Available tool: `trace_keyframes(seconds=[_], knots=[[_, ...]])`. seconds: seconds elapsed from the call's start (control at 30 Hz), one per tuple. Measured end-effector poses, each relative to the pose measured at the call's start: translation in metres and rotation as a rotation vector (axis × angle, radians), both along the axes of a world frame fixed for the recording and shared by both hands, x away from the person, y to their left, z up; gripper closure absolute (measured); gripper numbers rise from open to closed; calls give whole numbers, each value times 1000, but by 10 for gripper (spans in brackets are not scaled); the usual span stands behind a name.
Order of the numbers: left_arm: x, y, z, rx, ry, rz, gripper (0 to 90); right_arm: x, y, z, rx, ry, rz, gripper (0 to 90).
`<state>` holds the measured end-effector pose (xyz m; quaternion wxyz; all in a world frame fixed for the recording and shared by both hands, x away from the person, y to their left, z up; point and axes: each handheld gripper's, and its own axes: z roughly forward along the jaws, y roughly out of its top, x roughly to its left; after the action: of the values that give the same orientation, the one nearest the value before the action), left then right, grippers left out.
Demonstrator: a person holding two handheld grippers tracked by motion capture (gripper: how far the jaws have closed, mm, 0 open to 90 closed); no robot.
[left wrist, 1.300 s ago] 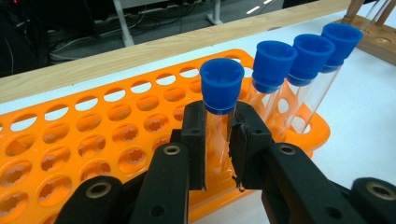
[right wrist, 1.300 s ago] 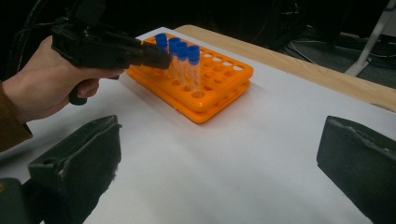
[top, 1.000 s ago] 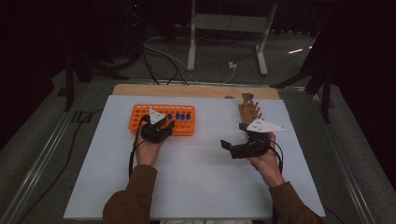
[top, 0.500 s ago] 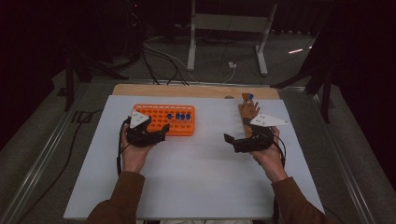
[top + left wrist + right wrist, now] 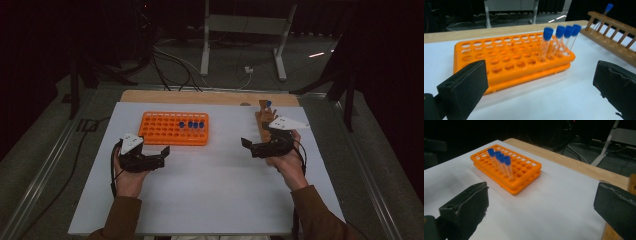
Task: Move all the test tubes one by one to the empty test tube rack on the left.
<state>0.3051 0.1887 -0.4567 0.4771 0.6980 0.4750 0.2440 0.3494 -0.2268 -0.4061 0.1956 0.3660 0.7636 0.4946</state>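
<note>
An orange tube rack (image 5: 174,128) lies at the back left of the white table and holds several blue-capped tubes (image 5: 192,124) upright in its right part (image 5: 559,41). My left gripper (image 5: 164,156) hovers in front of the rack's near left corner, pointing right. Its jaws have just been opening and stand open (image 5: 539,75) with nothing between them. My right gripper (image 5: 248,147) points left beside a wooden rack (image 5: 265,120), open and with nothing in it (image 5: 541,200). One blue-capped tube (image 5: 268,104) stands at the wooden rack's far end.
A white sheet (image 5: 210,190) covers the table, with a bare wooden strip (image 5: 200,96) along the far edge. Beyond the table are a metal stand's legs (image 5: 240,50) and cables on the floor. A cable trails from each gripper.
The left gripper has drawn back from the orange rack, to the left and toward the person, and its jaws have spread apart. The right hand has barely shifted.
</note>
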Motion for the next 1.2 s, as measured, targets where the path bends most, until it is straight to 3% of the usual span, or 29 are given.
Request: trace_keyframes(seconds=[0.2, 0.37, 0.6, 1.0, 1.2], knots=[[-7, 6, -13, 15, 11, 23, 7, 5, -2, 4, 1, -6, -16, 0], [-12, 7, -11, 34, -39, 28, 7, 8, -3, 6, -6, -4, -30, 0], [-15, 6, -11, 53, -61, 37, 8, 19, -6, 10, 0, 0, -60, 0], [-17, 11, -14, 33, -65, 55, 8, 46, -23, 17, -4, 3, -120, 0], [-17, 12, -15, 32, -62, 62, 8, 64, -35, 16, -3, 28, -162, 0]])
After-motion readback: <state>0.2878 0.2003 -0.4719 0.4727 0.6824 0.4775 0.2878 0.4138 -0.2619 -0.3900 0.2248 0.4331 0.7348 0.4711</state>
